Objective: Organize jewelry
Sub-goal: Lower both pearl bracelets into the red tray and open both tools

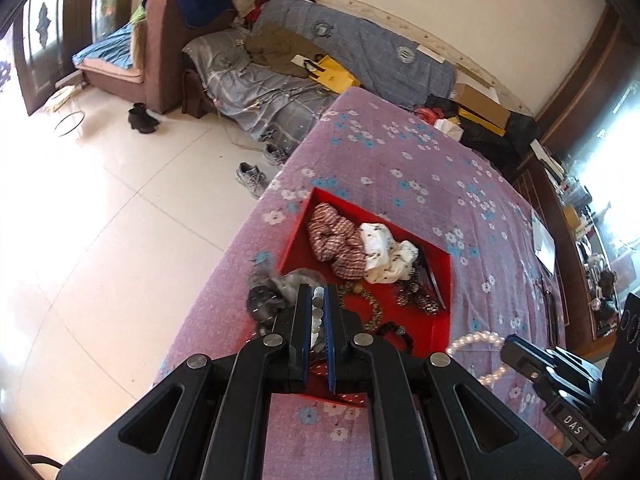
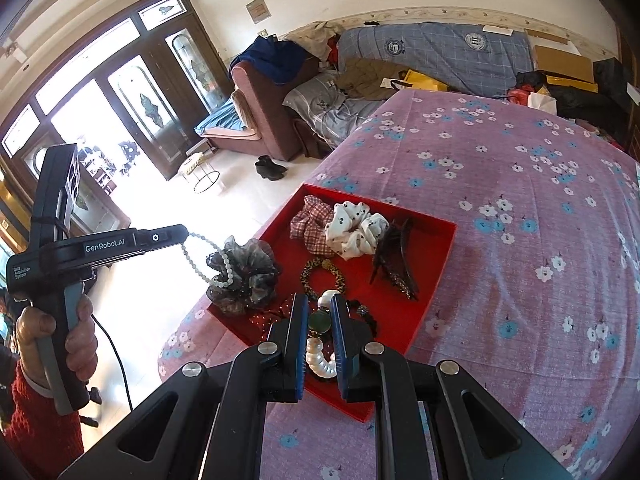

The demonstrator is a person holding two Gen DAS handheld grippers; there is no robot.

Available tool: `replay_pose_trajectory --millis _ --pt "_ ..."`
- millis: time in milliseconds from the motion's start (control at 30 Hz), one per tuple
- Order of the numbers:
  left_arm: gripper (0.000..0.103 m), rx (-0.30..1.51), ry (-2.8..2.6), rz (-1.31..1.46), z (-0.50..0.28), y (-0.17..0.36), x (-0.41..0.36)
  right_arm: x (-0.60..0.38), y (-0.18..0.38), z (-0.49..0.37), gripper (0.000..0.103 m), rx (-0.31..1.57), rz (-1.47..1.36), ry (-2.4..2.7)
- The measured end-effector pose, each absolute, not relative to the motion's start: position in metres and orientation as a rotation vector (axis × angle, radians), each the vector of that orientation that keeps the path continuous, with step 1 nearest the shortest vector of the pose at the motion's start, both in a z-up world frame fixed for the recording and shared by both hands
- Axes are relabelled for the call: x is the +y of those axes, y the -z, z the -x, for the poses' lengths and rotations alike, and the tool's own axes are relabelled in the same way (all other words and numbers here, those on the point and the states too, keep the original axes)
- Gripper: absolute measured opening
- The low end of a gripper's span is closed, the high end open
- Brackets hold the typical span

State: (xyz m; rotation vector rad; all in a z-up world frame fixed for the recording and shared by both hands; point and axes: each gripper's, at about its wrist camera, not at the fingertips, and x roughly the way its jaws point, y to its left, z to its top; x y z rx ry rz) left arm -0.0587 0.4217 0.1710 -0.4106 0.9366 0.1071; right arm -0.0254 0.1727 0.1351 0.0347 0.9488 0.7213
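Observation:
A red tray (image 2: 426, 268) lies on the pink flowered bedspread (image 2: 500, 184), near its left edge. My left gripper (image 1: 318, 290) is shut on a strand of pale round beads (image 1: 318, 314). In the right wrist view the left gripper (image 2: 185, 236) holds the bead strand (image 2: 216, 280) hanging as a loop over a grey sheer scrunchie (image 2: 244, 276) at the tray's left corner. My right gripper (image 2: 320, 300) is shut on a bracelet of large white pearls with a green stone (image 2: 320, 356), above the tray's near corner. The left wrist view shows the right gripper (image 1: 506, 350) with the pearl bracelet (image 1: 476, 340) right of the tray (image 1: 444, 292).
In the tray lie a red plaid scrunchie (image 2: 306, 224), a white dotted scrunchie (image 2: 352, 228), a leopard-print bracelet (image 2: 322, 276) and a black hair clip (image 2: 394, 256). The bed drops off to a tiled floor (image 1: 100, 220) on the left. A hand in a red sleeve (image 2: 36, 436) grips the left tool.

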Motion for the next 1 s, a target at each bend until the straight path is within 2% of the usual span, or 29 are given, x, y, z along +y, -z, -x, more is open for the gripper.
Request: replay_pose_trajectory --millis 433,1000 --pt "0.005 0.915 0.029 0.34 0.01 -0.186 0.37 0.169 -0.147 0.0 0.013 0.918 -0.067 -0.698" --pt "0.005 1.03 0.156 0.365 -0.031 -0.136 0.331 0.167 -0.113 -0.015 0.013 1.023 -0.105 -0.664"
